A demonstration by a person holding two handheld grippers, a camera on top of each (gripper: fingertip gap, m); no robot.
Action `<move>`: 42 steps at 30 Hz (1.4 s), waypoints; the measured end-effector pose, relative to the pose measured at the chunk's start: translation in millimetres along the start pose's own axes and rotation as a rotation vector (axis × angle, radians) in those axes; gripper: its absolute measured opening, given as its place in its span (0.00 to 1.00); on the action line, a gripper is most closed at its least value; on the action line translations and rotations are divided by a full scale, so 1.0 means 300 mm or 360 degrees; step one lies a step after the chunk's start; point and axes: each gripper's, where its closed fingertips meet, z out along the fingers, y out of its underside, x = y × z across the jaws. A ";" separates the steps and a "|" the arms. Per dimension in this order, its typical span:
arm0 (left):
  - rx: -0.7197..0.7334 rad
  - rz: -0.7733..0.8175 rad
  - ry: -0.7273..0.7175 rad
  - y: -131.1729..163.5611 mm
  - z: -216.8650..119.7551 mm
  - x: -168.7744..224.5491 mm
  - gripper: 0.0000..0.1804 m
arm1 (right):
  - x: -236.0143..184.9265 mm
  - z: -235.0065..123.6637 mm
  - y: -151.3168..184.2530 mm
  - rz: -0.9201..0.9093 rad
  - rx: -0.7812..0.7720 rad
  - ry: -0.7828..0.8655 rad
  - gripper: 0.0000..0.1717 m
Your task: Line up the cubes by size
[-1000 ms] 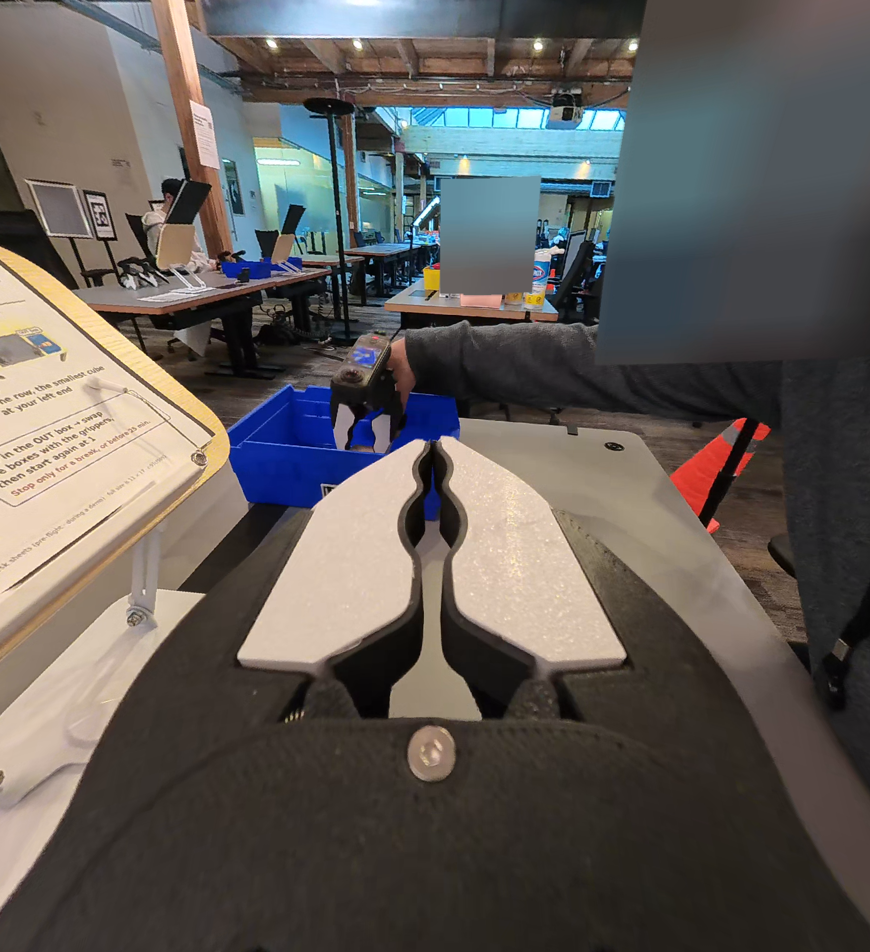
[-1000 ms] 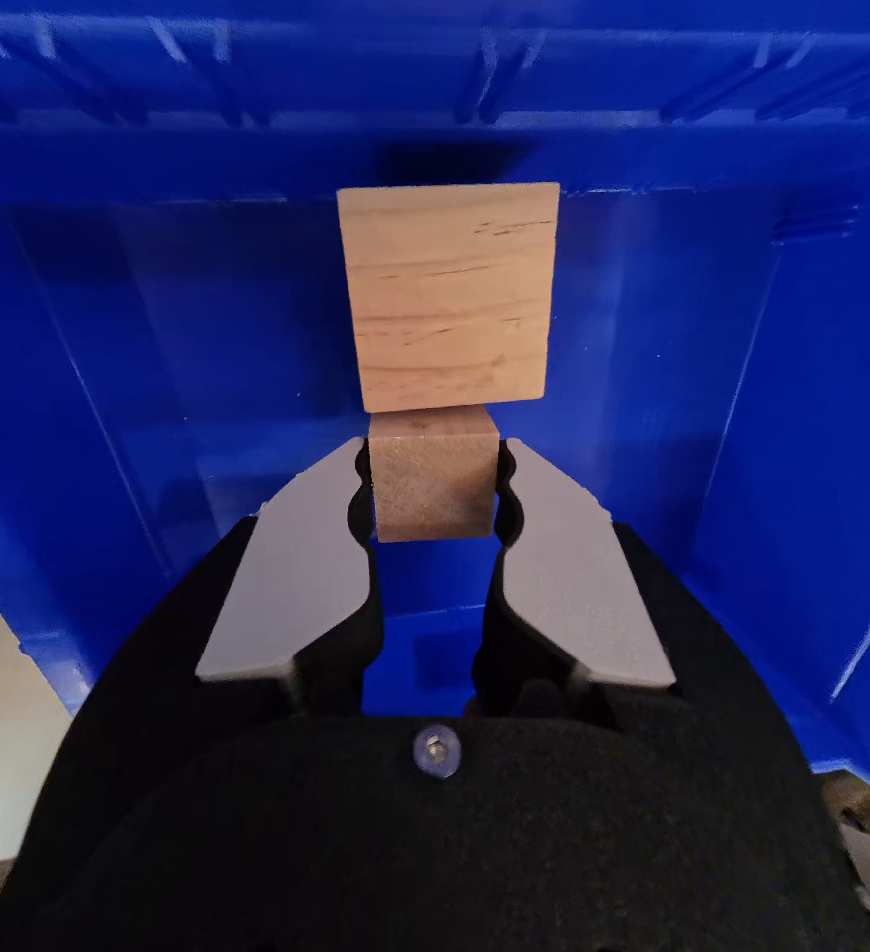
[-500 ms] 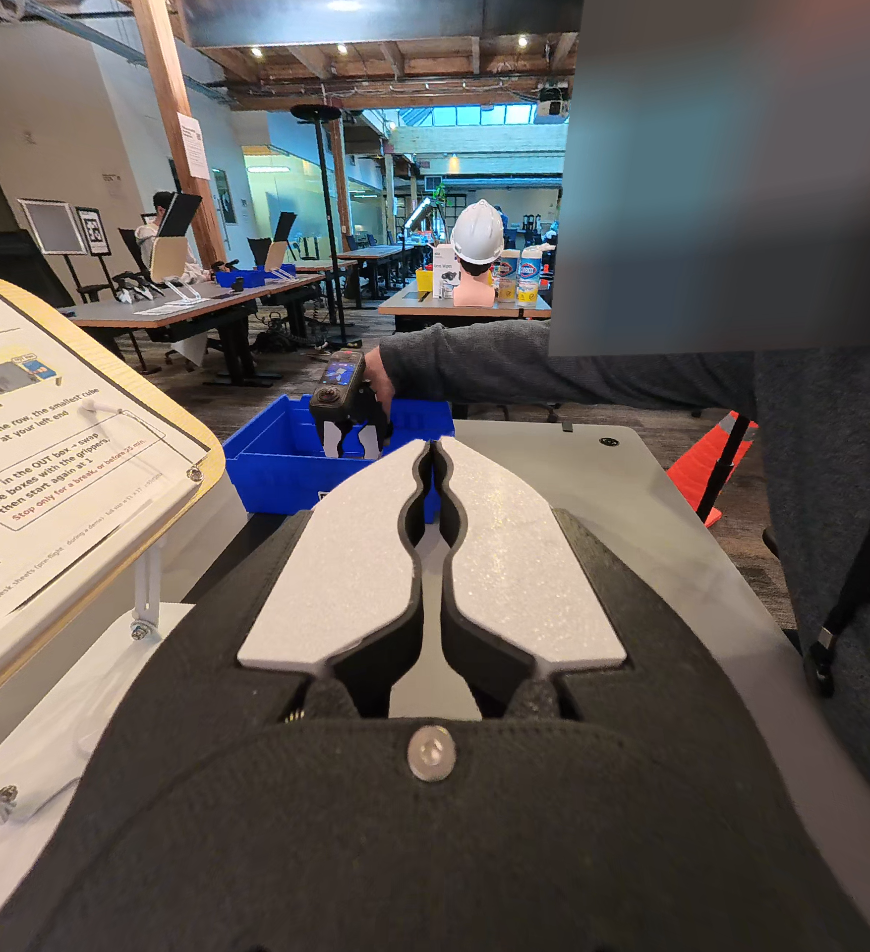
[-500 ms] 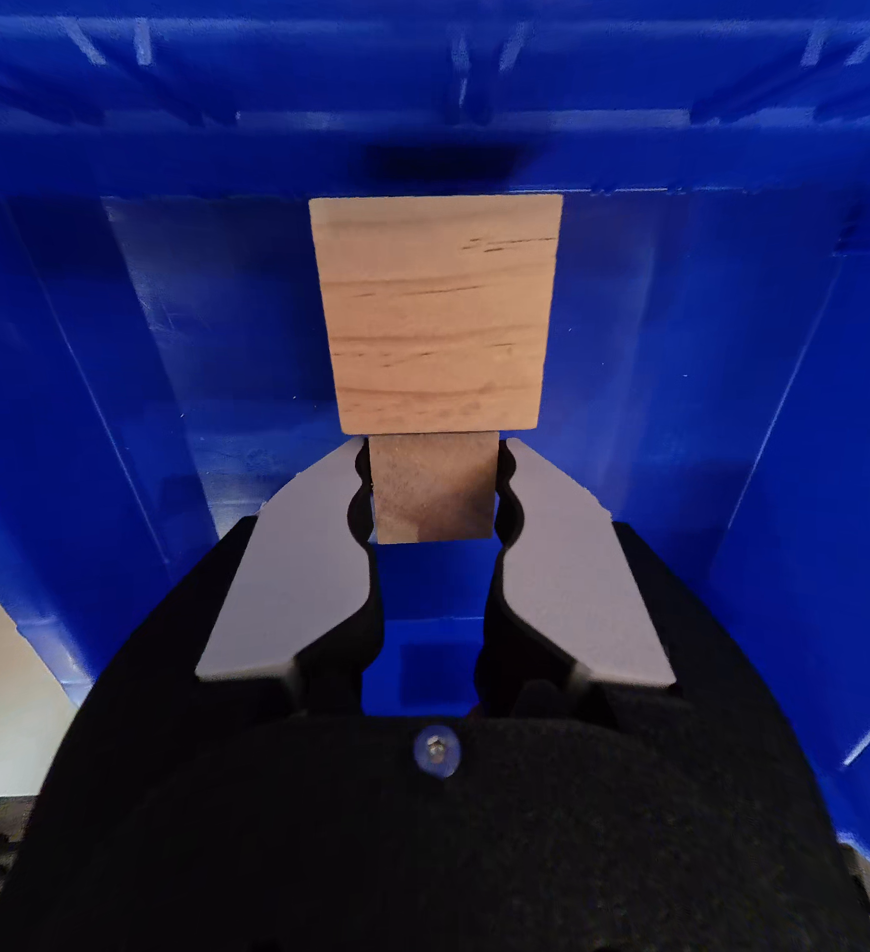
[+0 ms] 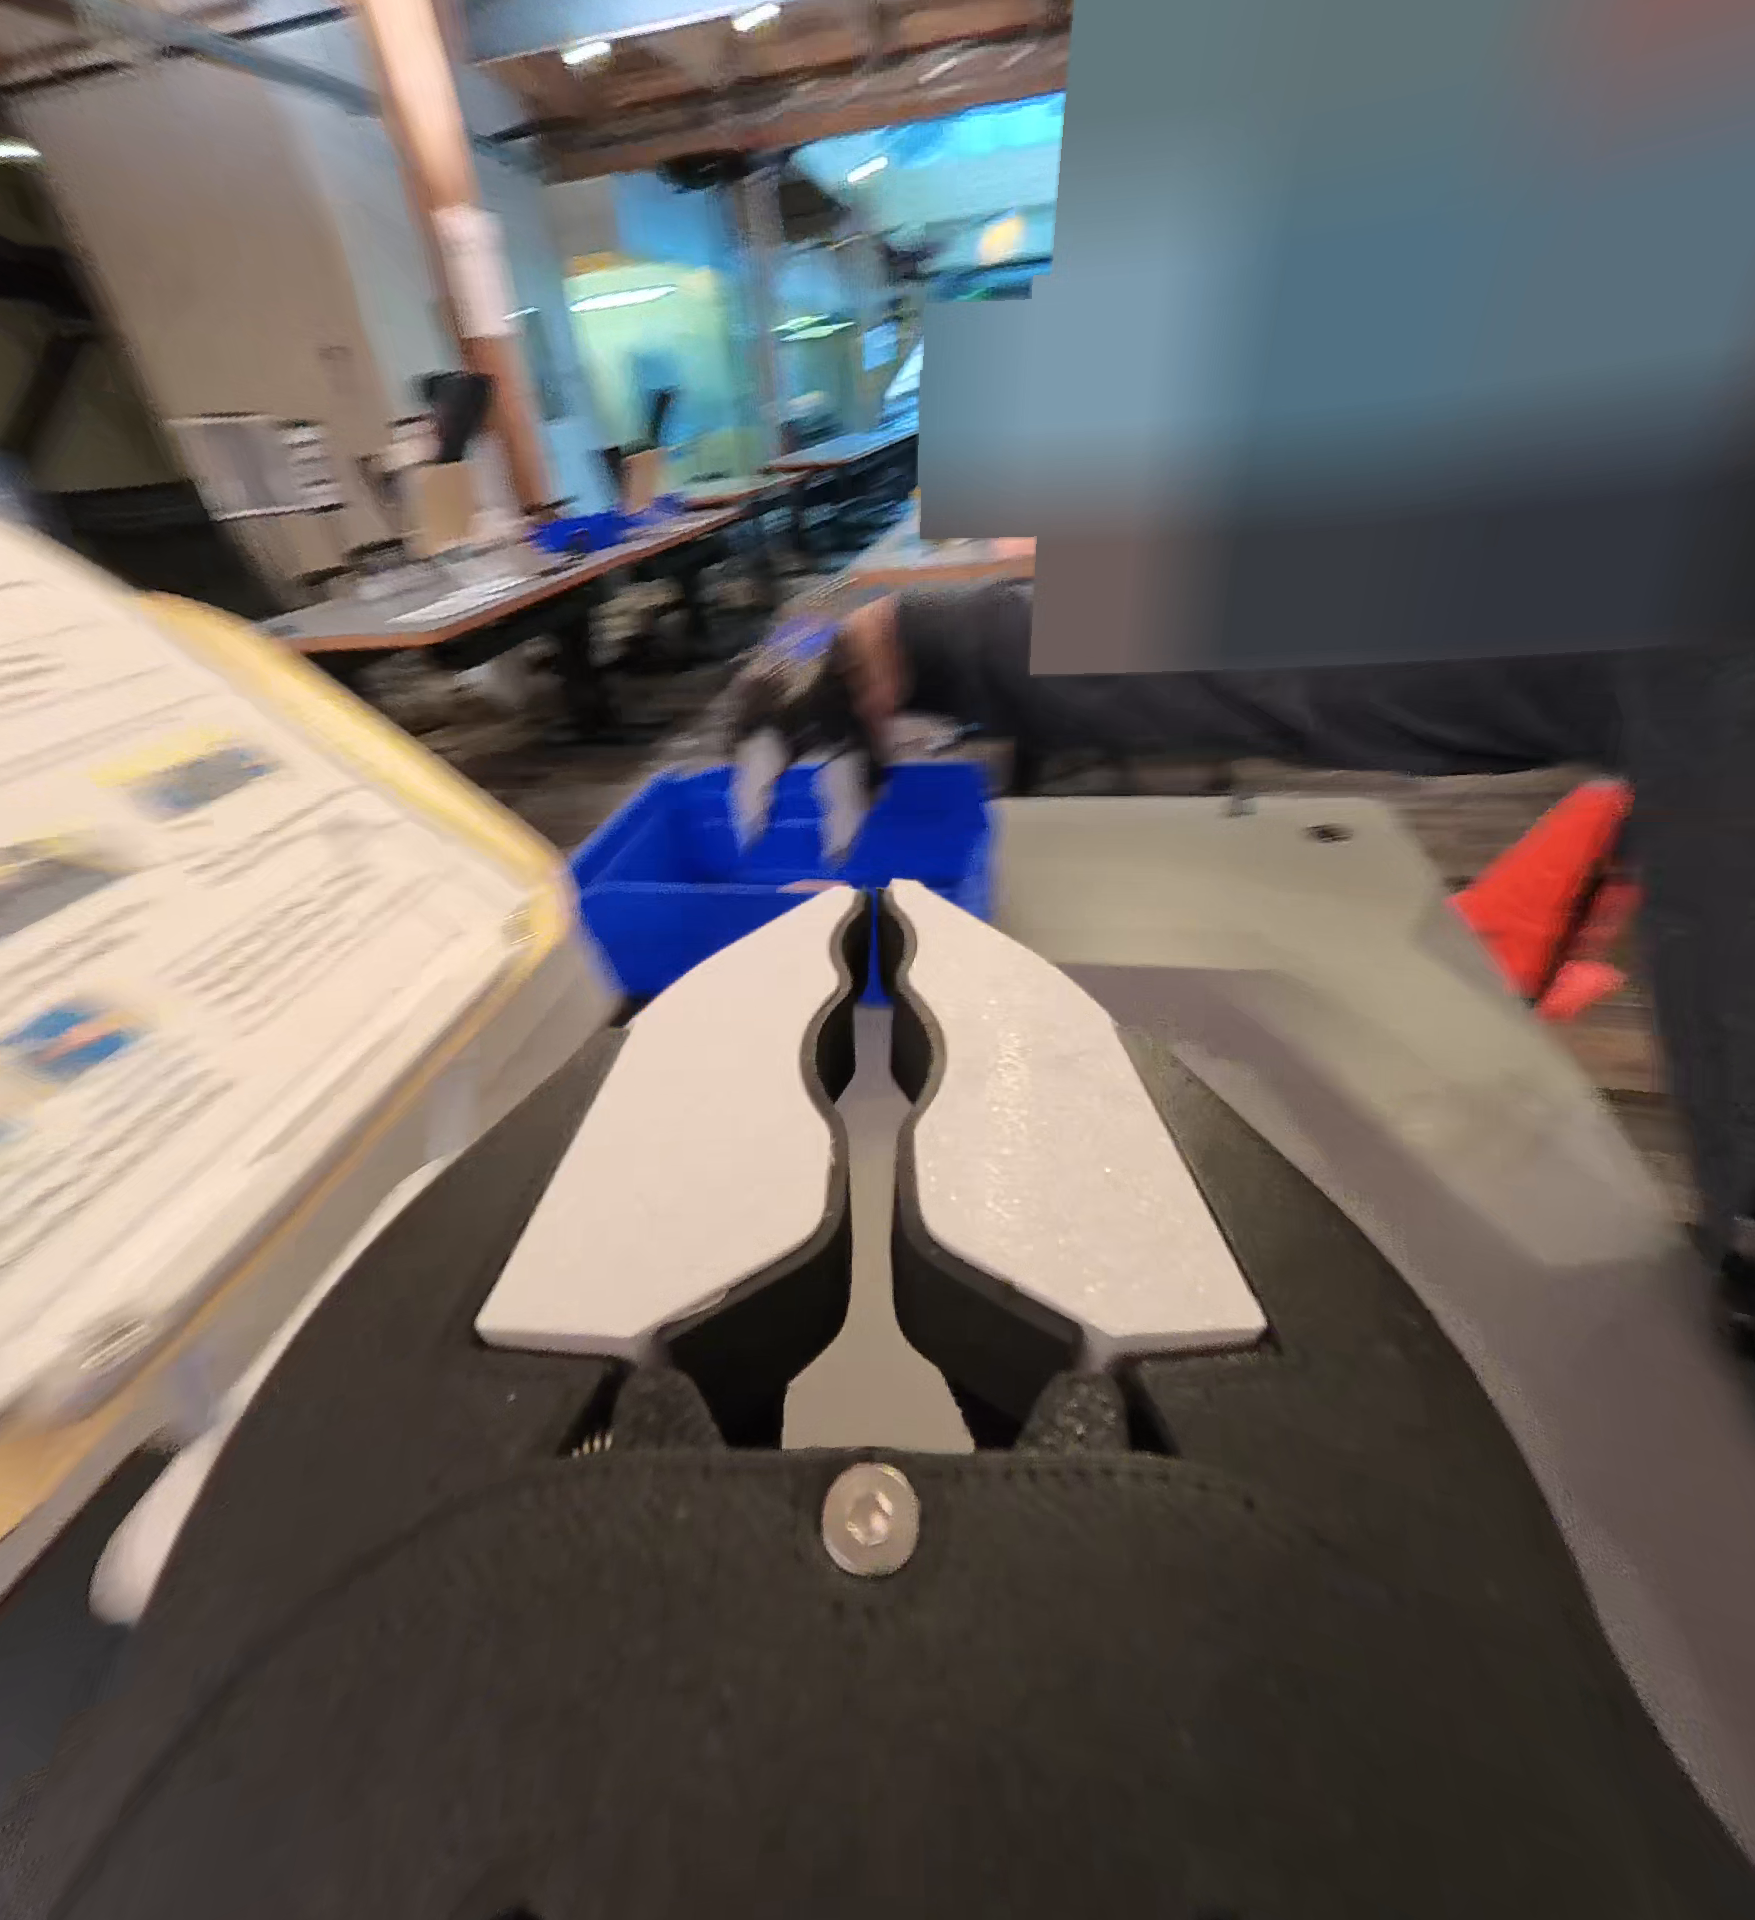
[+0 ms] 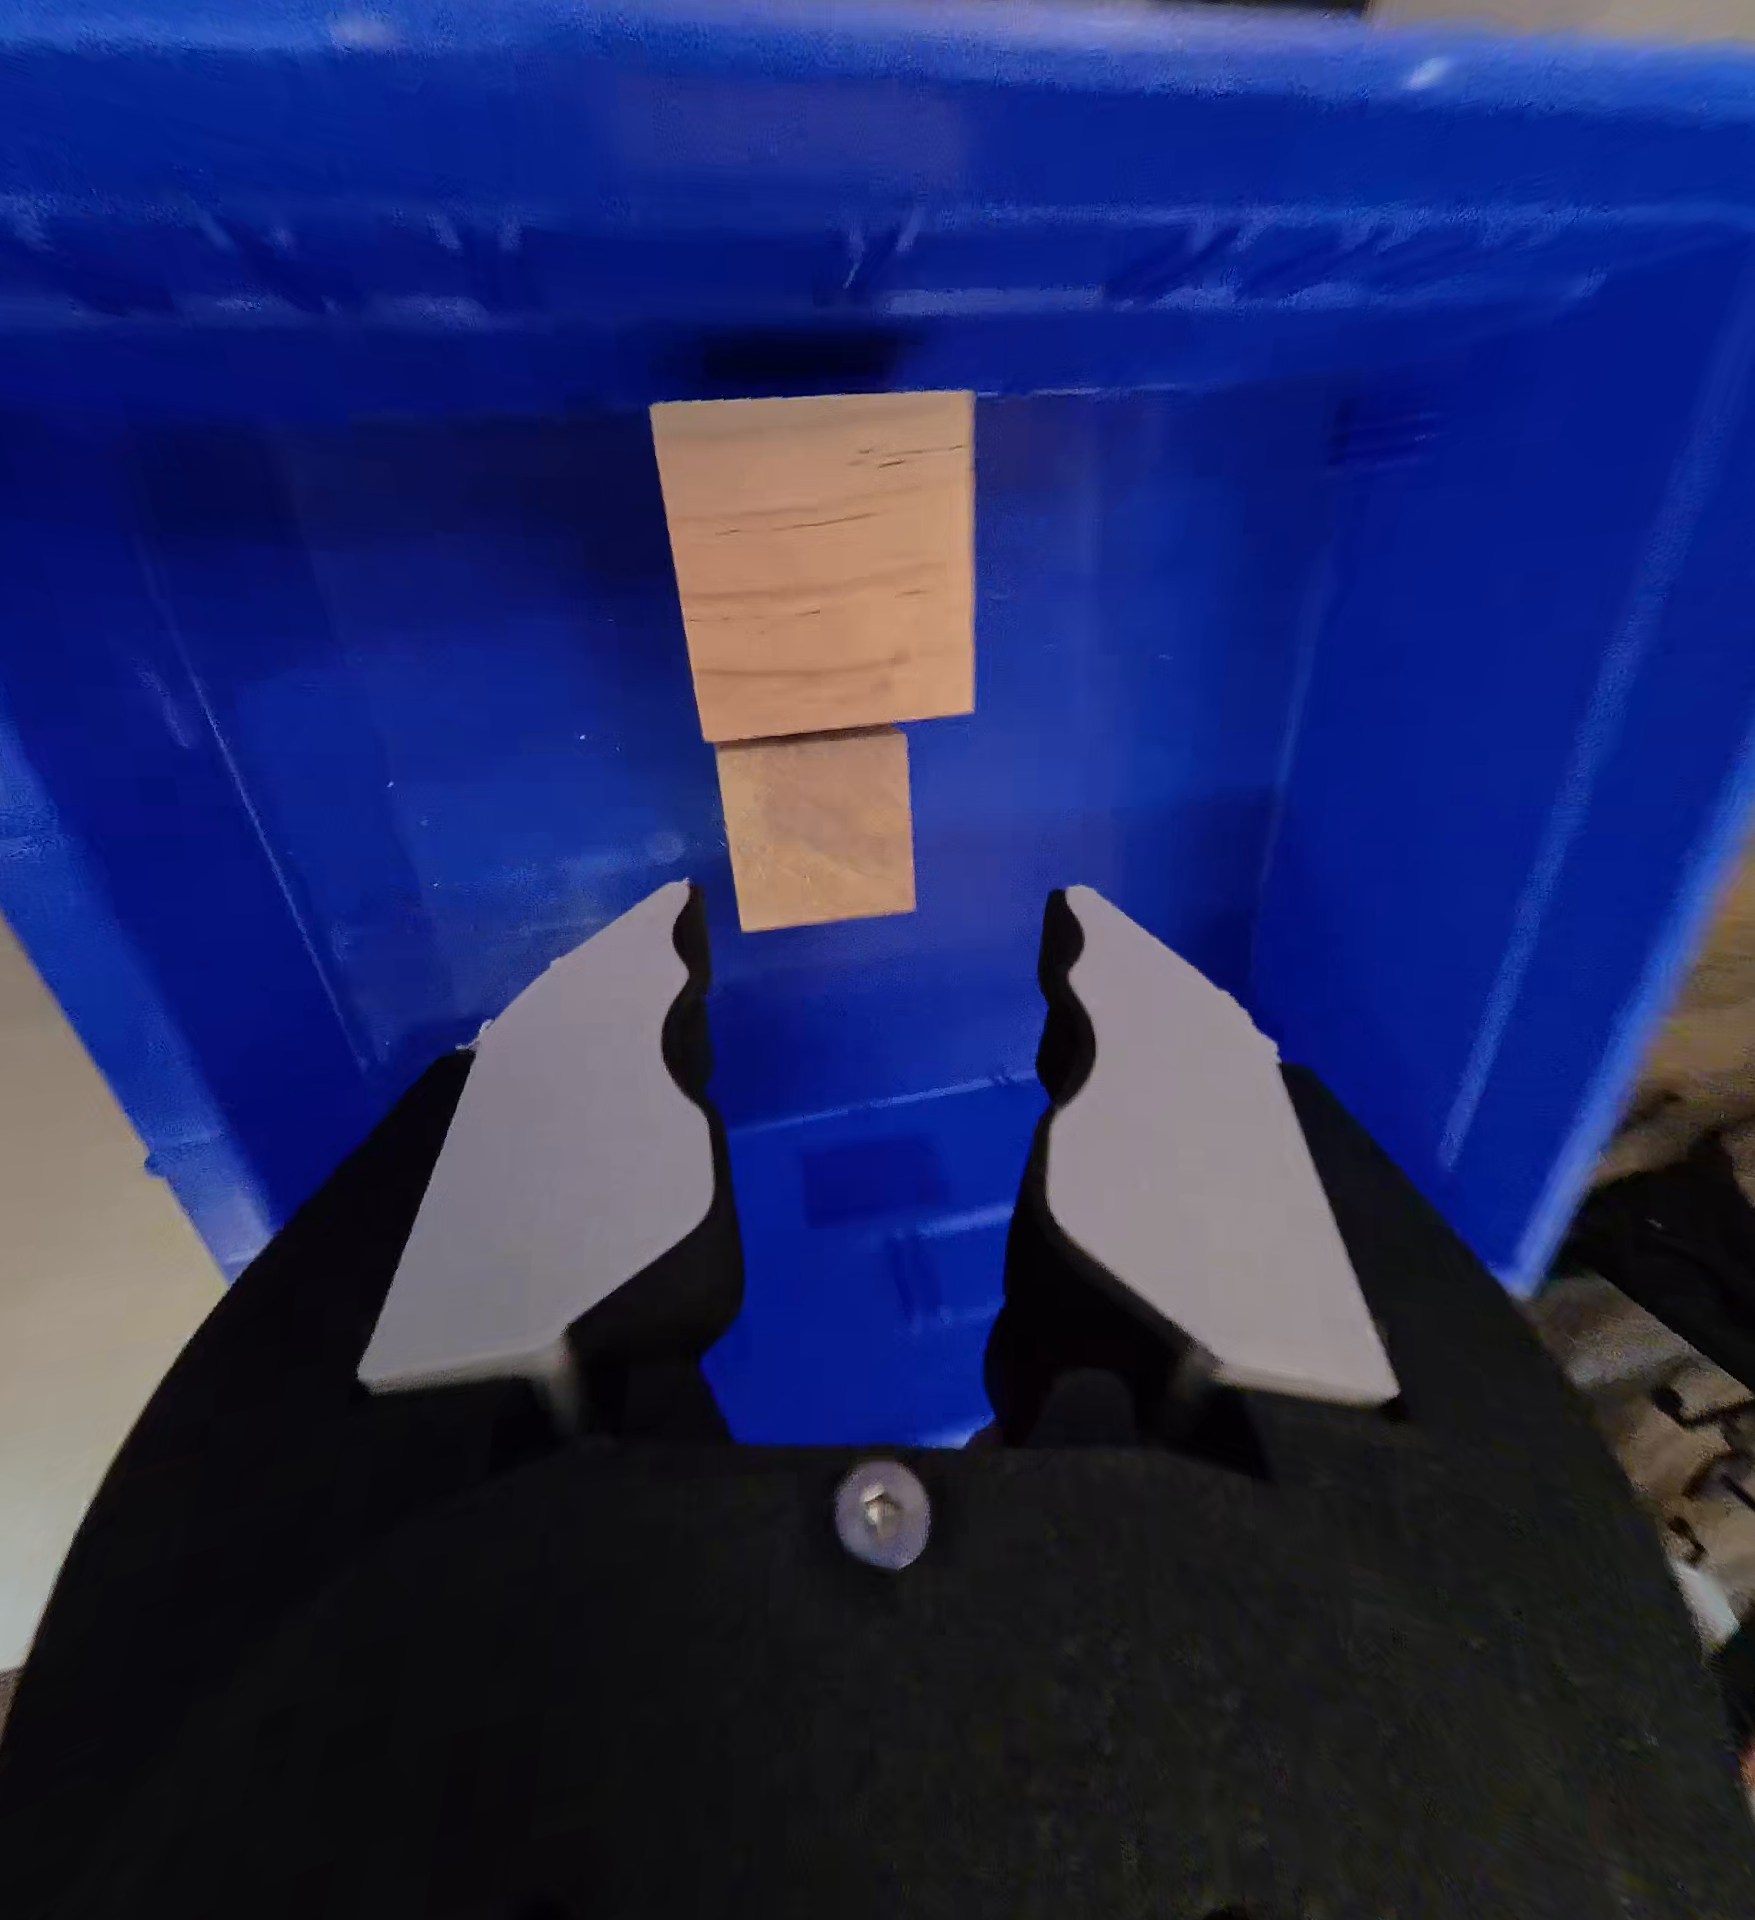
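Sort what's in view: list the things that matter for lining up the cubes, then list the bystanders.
Part of the job:
- larger wooden cube
- smaller wooden cube, touching it
- blue bin holding both
- right gripper, open, clear of the cubes
- left gripper, shut, empty

Just lying about:
- instruction sheet
- orange cone
- grey table

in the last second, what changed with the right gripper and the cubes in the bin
The right gripper let go of the smaller cube, opened and drew back; the cube now sits on the blue bin floor against the larger cube. The larger cube stayed put; the left gripper stayed shut.
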 end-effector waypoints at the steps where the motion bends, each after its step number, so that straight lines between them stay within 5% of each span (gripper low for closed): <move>1: -0.0015 0.0030 -0.0098 -0.008 -0.037 -0.027 0.03 | 0.007 -0.047 -0.004 0.0020 0.0026 0.0079 0.35; 7: -0.0372 0.0165 -0.0796 0.048 -0.342 -0.217 0.15 | -0.084 -0.351 -0.116 0.0057 0.0216 0.0527 0.22; 13: -0.1203 0.0224 -0.1154 0.312 -0.635 -0.414 0.29 | -0.366 -0.437 -0.349 -0.0127 0.0494 0.0546 0.16; 16: -0.1508 -0.0094 -0.1082 0.505 -0.706 -0.495 0.35 | -0.483 -0.431 -0.463 -0.0204 0.0632 0.0494 0.17; 20: -0.1993 -0.0220 -0.0935 0.769 -0.818 -0.567 0.36 | -0.582 -0.406 -0.556 -0.0269 0.0724 0.0414 0.18; 29: -0.2704 0.0077 -0.0439 0.979 -0.929 -0.638 0.28 | -0.632 -0.359 -0.590 -0.0305 0.0773 0.0312 0.19; 32: -0.2802 0.0053 -0.0390 1.003 -0.947 -0.650 0.17 | -0.635 -0.358 -0.603 -0.0317 0.0796 0.0310 0.18; 36: -0.2743 0.0076 -0.0423 0.989 -0.928 -0.670 0.16 | -0.637 -0.359 -0.621 -0.0333 0.0821 0.0332 0.18; 39: -0.2467 -0.0034 -0.0560 0.910 -0.876 -0.667 0.16 | -0.633 -0.385 -0.669 -0.0361 0.0914 0.0399 0.18; 42: -0.1956 -0.0178 -0.0654 0.741 -0.761 -0.632 0.16 | -0.615 -0.425 -0.757 -0.0400 0.1063 0.0528 0.20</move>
